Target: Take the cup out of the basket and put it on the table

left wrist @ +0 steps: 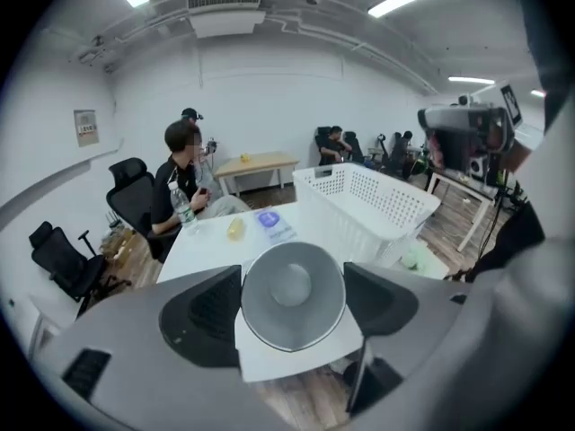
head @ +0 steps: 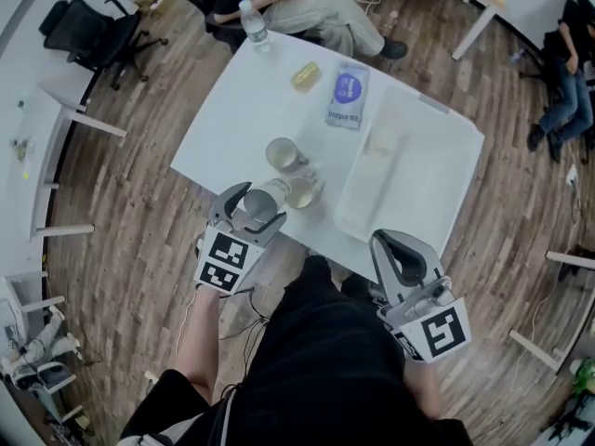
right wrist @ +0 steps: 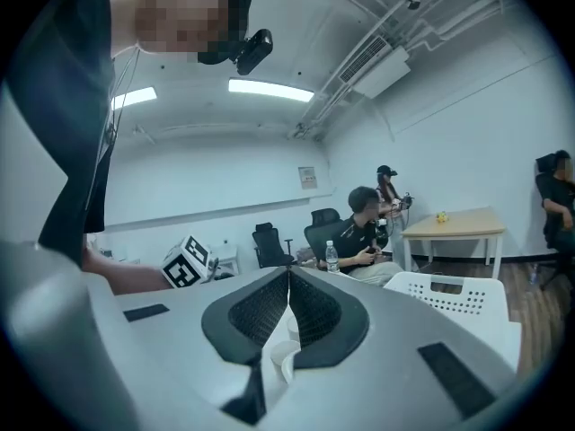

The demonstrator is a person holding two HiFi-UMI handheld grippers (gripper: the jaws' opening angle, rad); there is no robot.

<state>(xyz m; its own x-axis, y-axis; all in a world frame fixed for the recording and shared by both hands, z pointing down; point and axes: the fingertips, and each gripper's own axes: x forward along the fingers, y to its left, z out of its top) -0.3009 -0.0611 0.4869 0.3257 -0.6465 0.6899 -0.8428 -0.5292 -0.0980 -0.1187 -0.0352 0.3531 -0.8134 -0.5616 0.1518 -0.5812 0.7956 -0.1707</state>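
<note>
The left claw [head: 249, 207] is clenching a metal cup [head: 261, 207], one jaw pressing on each side, with the cup's open mouth facing back toward the person. The cup is sitting outside the white basket [head: 390, 170], over the near edge of the worktop [head: 232, 110], just beside two other cups [head: 282, 153] standing there. I cannot tell whether it is touching the surface. The right claw [head: 402, 254] is hanging near the person's body, jaws pressed together on nothing.
</note>
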